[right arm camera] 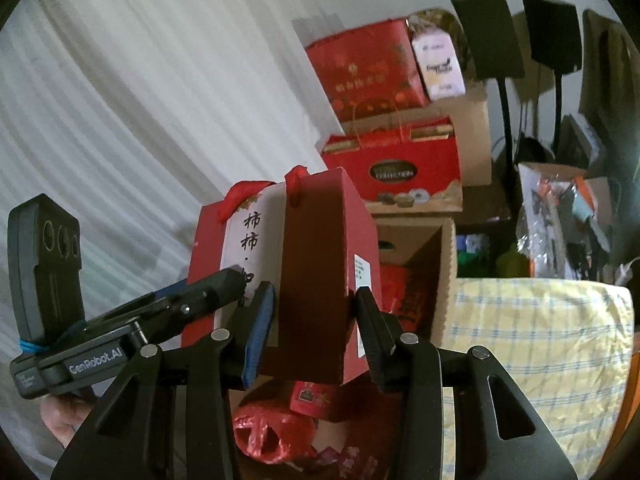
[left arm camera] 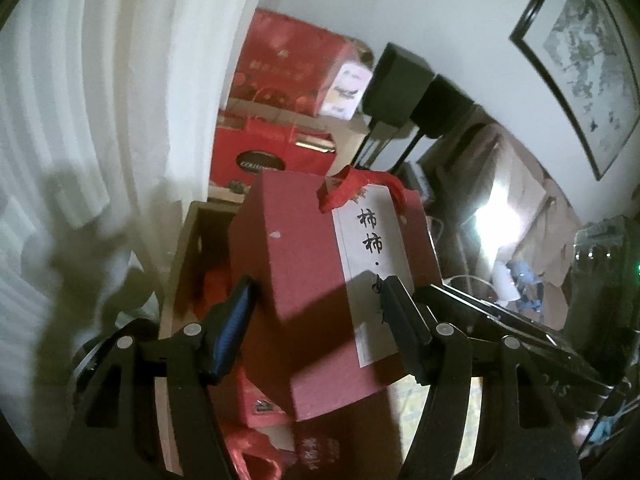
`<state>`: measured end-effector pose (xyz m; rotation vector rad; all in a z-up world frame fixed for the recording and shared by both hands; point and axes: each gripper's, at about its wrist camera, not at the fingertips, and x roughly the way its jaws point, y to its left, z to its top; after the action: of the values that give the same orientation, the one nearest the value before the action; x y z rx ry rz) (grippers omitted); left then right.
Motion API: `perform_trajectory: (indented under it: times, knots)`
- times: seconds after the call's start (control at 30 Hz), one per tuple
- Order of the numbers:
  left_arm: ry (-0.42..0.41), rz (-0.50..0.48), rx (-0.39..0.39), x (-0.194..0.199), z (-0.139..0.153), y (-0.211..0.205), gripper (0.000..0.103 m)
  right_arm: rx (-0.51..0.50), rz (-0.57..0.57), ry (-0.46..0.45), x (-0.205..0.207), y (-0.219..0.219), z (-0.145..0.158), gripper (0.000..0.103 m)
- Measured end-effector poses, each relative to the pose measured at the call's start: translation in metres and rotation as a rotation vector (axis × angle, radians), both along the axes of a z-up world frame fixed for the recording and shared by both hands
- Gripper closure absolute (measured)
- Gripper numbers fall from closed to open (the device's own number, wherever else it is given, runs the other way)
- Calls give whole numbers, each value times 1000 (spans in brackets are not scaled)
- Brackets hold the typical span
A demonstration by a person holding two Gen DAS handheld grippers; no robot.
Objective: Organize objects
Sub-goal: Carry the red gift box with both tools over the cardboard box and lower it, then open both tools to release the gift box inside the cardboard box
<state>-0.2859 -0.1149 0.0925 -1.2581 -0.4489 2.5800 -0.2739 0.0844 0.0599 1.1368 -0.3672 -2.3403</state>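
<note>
Left wrist view: sits behind the left gripper (left arm camera: 316,320), looking forward and downward, close on the red gift box (left arm camera: 320,272).
Right wrist view: behind the right gripper (right arm camera: 314,320), same tilt, same nearness.
Shared: that box, open carton (right arm camera: 436,280) beyond, stacked red boxes (left arm camera: 280,76).

Gift box (right arm camera: 320,276) between both grippers, above open carton (right arm camera: 440,280) of packets; stacked gift bags (right arm camera: 392,164) behind; curtain (right arm camera: 120,100) left, checked cloth (right arm camera: 540,340) right, framed picture (left arm camera: 580,68) far right.
</note>
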Motion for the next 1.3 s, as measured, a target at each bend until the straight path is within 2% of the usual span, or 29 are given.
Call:
perform_trajectory:
  times: [0.43, 0.67, 1.07, 1.23, 1.3]
  knots:
    - [-107, 5, -29, -43, -79, -18, 40, -9, -30, -122, -41, -19, -80, 61]
    - [-155, 8, -27, -56, -103, -23, 40, 13, -33, -150, -47, -29, -105, 61]
    - [-203, 22, -6, -60, -114, -36, 39, 41, 18, -174, -42, -42, -112, 61]
    - [-178, 21, 17, -45, -105, -41, 25, 41, 28, -141, -27, -35, -97, 58]
    - [-163, 13, 25, -39, -100, -41, 25, 54, 32, -120, -20, -32, -90, 56]
